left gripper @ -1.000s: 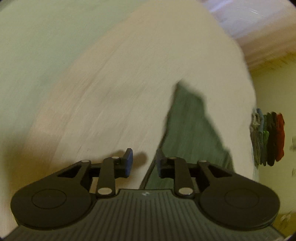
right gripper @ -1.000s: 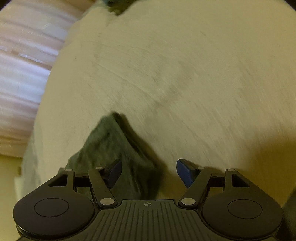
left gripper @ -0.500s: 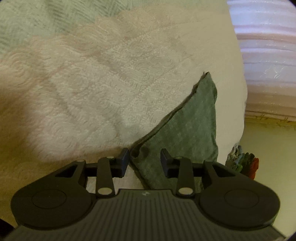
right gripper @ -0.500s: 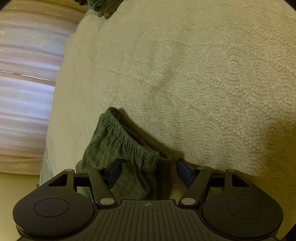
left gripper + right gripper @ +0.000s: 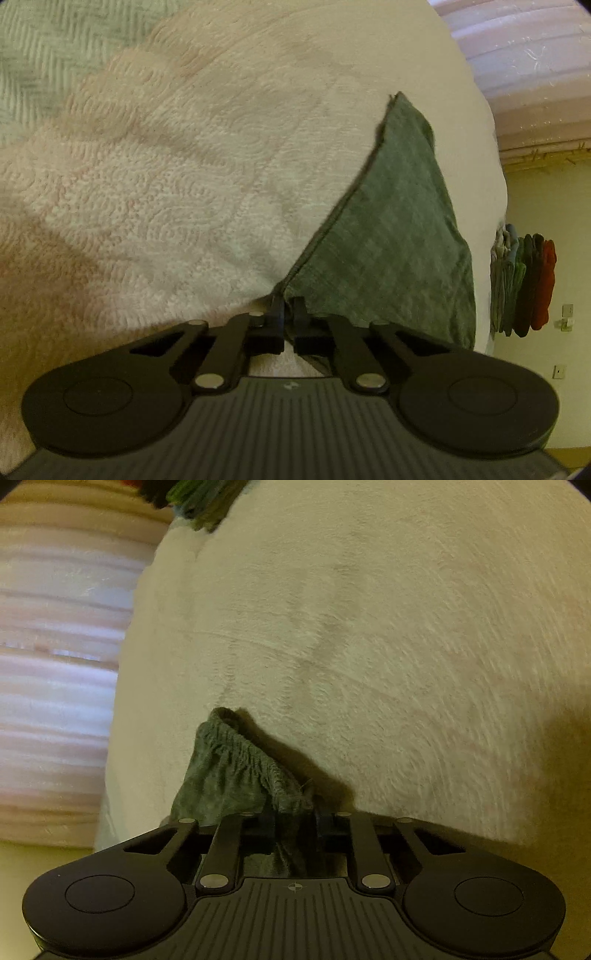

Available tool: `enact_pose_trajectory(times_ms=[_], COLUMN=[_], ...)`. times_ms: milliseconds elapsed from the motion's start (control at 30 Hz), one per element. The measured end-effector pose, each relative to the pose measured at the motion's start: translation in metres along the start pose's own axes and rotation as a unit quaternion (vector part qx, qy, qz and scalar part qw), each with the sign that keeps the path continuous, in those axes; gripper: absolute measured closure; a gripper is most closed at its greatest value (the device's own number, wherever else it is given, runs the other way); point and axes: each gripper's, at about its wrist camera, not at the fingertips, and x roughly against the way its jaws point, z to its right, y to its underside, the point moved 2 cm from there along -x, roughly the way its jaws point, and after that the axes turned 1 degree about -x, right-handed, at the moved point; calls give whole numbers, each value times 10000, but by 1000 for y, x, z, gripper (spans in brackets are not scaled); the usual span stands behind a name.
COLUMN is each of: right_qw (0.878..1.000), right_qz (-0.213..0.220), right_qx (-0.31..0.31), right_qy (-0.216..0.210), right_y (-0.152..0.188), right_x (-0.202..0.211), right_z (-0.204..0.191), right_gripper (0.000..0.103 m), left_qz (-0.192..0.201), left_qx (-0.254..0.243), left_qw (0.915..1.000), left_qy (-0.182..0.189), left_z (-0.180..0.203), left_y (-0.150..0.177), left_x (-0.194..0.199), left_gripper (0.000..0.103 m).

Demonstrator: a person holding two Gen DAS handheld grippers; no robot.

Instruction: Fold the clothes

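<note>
The cream textured quilted bedspread (image 5: 177, 192) carries the dark green knit garment (image 5: 399, 229) near its edge. The left gripper (image 5: 289, 314), open a moment ago, now pinches the garment's hem corner. The right gripper (image 5: 295, 814) is closing, apparently clamping the gathered waistband.

Dark green garment (image 5: 391, 236) lay flat at right-centre of the left wrist frame, hemmed edge running diagonally to the lower centre. In the right wrist frame its gathered elastic waistband (image 5: 247, 755) bunched at lower centre, slightly blurred.
</note>
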Motion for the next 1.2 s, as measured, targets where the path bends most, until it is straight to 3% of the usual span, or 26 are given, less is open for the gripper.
enact_pose_trajectory(times_ms=[200, 367, 500, 567, 667, 700, 767, 833, 867, 1033, 1200], right_qw=[9902, 9667, 9566, 9575, 9721, 9781, 9881, 9933, 9929, 9818, 9823], right_qz=[-100, -31, 223, 230, -106, -41, 129, 358, 523, 1300, 1545], right_qx=[1392, 2557, 2902, 2872, 2236, 1969, 1423, 988, 927, 659, -49], right_qy=[101, 23, -164, 112, 701, 672, 562, 489, 523, 1221, 1055], right_y=[-26, -59, -76, -79, -83, -83, -81, -79, -75, -45, 51], right_x=[11, 22, 38, 33, 7, 5, 4, 6, 9, 39, 71], right_z=[-44, -82, -93, -78, -29, -21, -8, 0, -2, -9, -23], right_gripper=[88, 88, 87, 87, 83, 69, 57, 36, 33, 32, 33], left_qz=[-181, -636, -1135, -1325, -1626, -1759, -1956, -2069, -2117, -2018, -1778], left_qx=[-123, -74, -288, -392, -593, -658, -792, -992, -1094, -1957, -3311], left_qw=[9997, 9969, 9907, 9881, 9837, 9816, 9774, 9733, 9712, 9594, 9265], left_qy=[85, 465, 700, 670, 485, 341, 153, 68, 27, -213, -209], left_z=[20, 46, 68, 74, 78, 79, 77, 77, 77, 84, 114], left_y=[12, 38, 57, 55, 41, 36, 23, 10, 4, -42, -111], left_x=[-1, -13, -27, -36, -49, -52, -52, -44, -39, -20, -26], left_gripper=[102, 102, 102, 102, 101, 98, 93, 77, 76, 76, 76])
